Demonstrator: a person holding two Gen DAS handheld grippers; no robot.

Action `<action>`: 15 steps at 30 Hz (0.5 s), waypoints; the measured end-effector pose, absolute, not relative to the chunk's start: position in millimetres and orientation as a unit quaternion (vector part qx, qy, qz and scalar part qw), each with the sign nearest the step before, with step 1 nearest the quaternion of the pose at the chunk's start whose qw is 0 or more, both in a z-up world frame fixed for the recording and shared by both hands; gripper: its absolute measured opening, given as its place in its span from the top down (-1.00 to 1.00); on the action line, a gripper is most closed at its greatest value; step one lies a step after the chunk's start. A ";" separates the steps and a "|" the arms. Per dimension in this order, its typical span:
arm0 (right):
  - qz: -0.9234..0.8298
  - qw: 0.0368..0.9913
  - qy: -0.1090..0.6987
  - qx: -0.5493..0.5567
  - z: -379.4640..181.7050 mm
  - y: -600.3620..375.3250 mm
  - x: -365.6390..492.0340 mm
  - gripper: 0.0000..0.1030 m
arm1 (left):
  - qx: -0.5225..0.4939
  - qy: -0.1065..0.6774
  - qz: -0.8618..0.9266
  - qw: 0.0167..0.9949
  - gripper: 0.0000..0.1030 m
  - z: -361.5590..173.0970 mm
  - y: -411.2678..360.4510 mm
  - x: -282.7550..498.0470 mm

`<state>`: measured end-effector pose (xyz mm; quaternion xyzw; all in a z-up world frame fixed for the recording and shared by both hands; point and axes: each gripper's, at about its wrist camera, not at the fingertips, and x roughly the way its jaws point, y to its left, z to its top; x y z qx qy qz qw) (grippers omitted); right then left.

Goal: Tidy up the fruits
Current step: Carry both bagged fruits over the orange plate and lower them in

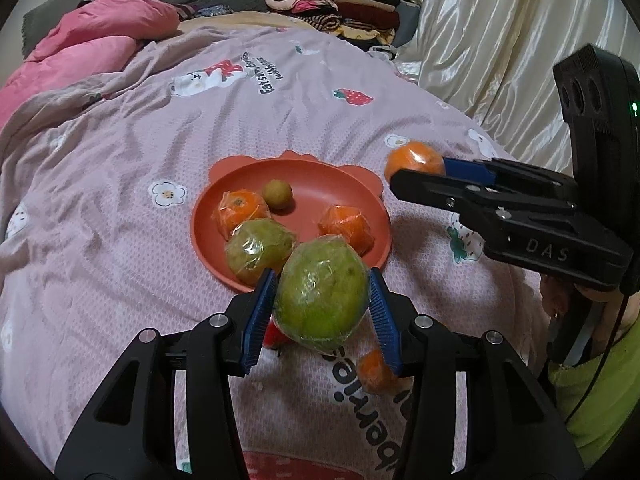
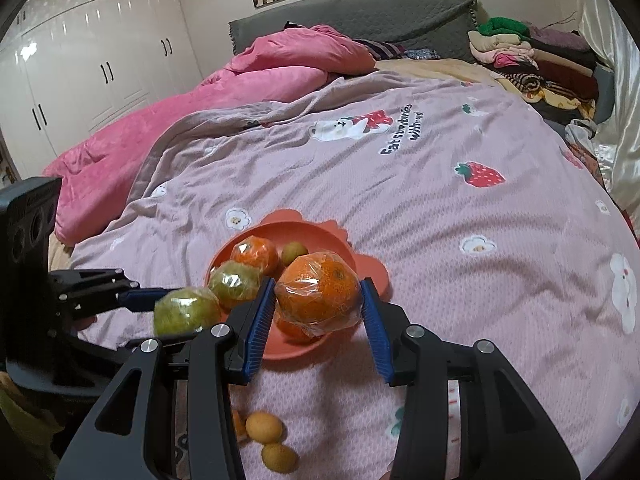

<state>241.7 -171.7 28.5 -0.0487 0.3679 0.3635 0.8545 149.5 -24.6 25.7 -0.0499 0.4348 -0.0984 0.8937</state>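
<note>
My left gripper [image 1: 324, 300] is shut on a plastic-wrapped green fruit [image 1: 322, 292] and holds it above the near rim of the orange plate [image 1: 320, 188]. My right gripper [image 2: 318, 304] is shut on a wrapped orange [image 2: 318, 292], held above the plate's [image 2: 292, 350] near right side. On the plate lie two wrapped oranges [image 1: 240, 210] [image 1: 346, 224], a wrapped green fruit [image 1: 258, 250] and a small yellow-green fruit [image 1: 277, 194]. The right gripper with its orange [image 1: 414, 160] shows in the left wrist view; the left gripper's green fruit [image 2: 186, 312] shows in the right wrist view.
The plate sits on a pink printed bedspread [image 1: 120, 200]. Loose small fruits lie on it near me: two yellow ones [image 2: 264, 426] [image 2: 279, 458] and an orange piece [image 1: 372, 370]. A pink quilt [image 2: 200, 100], folded clothes [image 2: 528, 56] and a satin curtain [image 1: 500, 40] border the bed.
</note>
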 end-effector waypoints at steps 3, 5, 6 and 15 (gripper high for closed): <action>0.364 0.853 0.370 -0.053 27.8 -167.2 247.0 0.19 | -0.050 0.437 -0.098 0.893 0.26 23.6 -24.6 153.3; 0.365 0.852 0.371 -0.055 27.3 -164.7 250.3 0.19 | -0.050 0.438 -0.097 0.892 0.26 22.2 -24.0 155.8; 0.364 0.852 0.372 -0.056 27.0 -163.7 251.7 0.19 | -0.050 0.439 -0.097 0.892 0.26 21.6 -23.8 157.6; 0.371 0.845 0.380 -0.064 23.1 -150.3 266.2 0.19 | -0.047 0.444 -0.098 0.889 0.26 16.4 -25.2 172.6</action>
